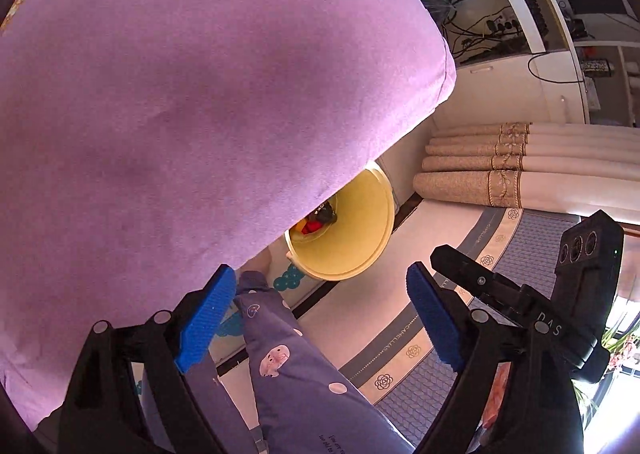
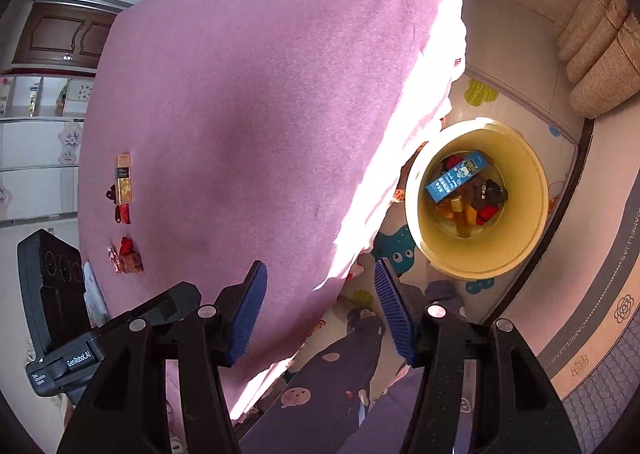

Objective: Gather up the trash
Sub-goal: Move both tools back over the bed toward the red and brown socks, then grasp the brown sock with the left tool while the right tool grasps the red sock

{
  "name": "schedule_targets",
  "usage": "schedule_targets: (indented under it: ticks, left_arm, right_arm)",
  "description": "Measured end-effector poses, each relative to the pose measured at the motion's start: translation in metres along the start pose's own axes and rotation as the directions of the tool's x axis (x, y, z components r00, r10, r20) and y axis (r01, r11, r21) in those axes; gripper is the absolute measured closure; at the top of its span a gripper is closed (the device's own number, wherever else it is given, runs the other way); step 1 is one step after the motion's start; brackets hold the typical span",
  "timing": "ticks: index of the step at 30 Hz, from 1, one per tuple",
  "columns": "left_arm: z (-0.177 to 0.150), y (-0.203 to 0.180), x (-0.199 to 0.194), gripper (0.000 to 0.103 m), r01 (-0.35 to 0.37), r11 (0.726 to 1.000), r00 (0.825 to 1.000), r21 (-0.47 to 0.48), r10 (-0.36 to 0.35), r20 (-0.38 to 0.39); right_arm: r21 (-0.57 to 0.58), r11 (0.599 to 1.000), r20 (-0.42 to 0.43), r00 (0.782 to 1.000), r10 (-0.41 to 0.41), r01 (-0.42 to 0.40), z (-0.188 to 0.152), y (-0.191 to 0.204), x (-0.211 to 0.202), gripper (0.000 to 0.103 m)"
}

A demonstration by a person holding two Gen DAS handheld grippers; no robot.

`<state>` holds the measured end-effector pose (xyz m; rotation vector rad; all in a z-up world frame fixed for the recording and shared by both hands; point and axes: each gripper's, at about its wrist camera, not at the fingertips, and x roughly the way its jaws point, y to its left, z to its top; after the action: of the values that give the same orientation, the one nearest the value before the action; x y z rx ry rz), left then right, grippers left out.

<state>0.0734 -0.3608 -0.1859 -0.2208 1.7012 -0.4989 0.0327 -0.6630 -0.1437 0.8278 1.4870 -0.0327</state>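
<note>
A pale yellow bin (image 2: 532, 190) stands on the floor beside the purple-covered table (image 2: 248, 102). Inside it lie a blue carton (image 2: 456, 176) and several dark, red and orange wrappers (image 2: 480, 206). On the table's far left side remain a tan packet (image 2: 124, 178) and red wrappers (image 2: 126, 250). My right gripper (image 2: 320, 310) is open and empty above the table's near edge. My left gripper (image 1: 320, 318) is open wide and empty, over the person's patterned trouser leg (image 1: 288, 366), with the bin (image 1: 360, 222) half hidden behind the tablecloth (image 1: 200, 94).
Rolled beige rugs (image 1: 500, 162) lie on the floor at the right. A patterned mat (image 2: 600, 294) and a cartoon play mat (image 2: 400, 250) cover the floor. Cables and sockets (image 1: 480, 22) sit along the wall. White cabinets (image 2: 36, 126) stand beyond the table.
</note>
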Motion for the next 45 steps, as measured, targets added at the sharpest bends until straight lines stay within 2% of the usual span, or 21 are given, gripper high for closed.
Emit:
schedule_targets:
  ticks: [5,13,23,31,36,40,45]
  left_arm:
    - [-0.010,0.070,-0.043,0.015,0.017,0.993,0.998,-0.114,-0.009,0.070]
    - [-0.034,0.187,-0.102,0.015,0.029,0.964,0.988,-0.266,0.013,0.155]
    - [-0.045,0.296,-0.154,0.014,0.050,0.917,0.970,-0.396,0.049,0.237]
    - [-0.033,0.340,-0.180,0.013,0.100,0.865,0.946,-0.491,0.071,0.317]
    - [-0.017,0.364,-0.187,0.013,0.130,0.825,0.937,-0.550,0.080,0.341]
    - [-0.001,0.381,-0.189,0.011,0.130,0.802,0.936,-0.583,0.095,0.339]
    - [0.020,0.405,-0.180,0.010,0.114,0.755,0.938,-0.646,0.133,0.321]
  right_arm:
    - [-0.106,0.994,-0.053,0.998,0.016,-0.022,-0.015,0.076,0.034,0.047]
    - [-0.255,0.966,-0.122,0.992,0.008,-0.039,-0.049,0.186,0.091,0.046]
    - [-0.324,0.943,-0.165,0.986,0.021,-0.074,-0.080,0.278,0.139,0.046]
    - [-0.390,0.918,-0.193,0.981,-0.007,-0.070,-0.078,0.326,0.163,0.046]
    - [-0.415,0.906,-0.224,0.975,-0.019,-0.078,-0.067,0.352,0.183,0.045]
    - [-0.448,0.890,-0.257,0.966,-0.041,-0.082,-0.056,0.375,0.201,0.045]
    - [-0.491,0.866,-0.295,0.953,-0.064,-0.094,-0.038,0.404,0.223,0.044]
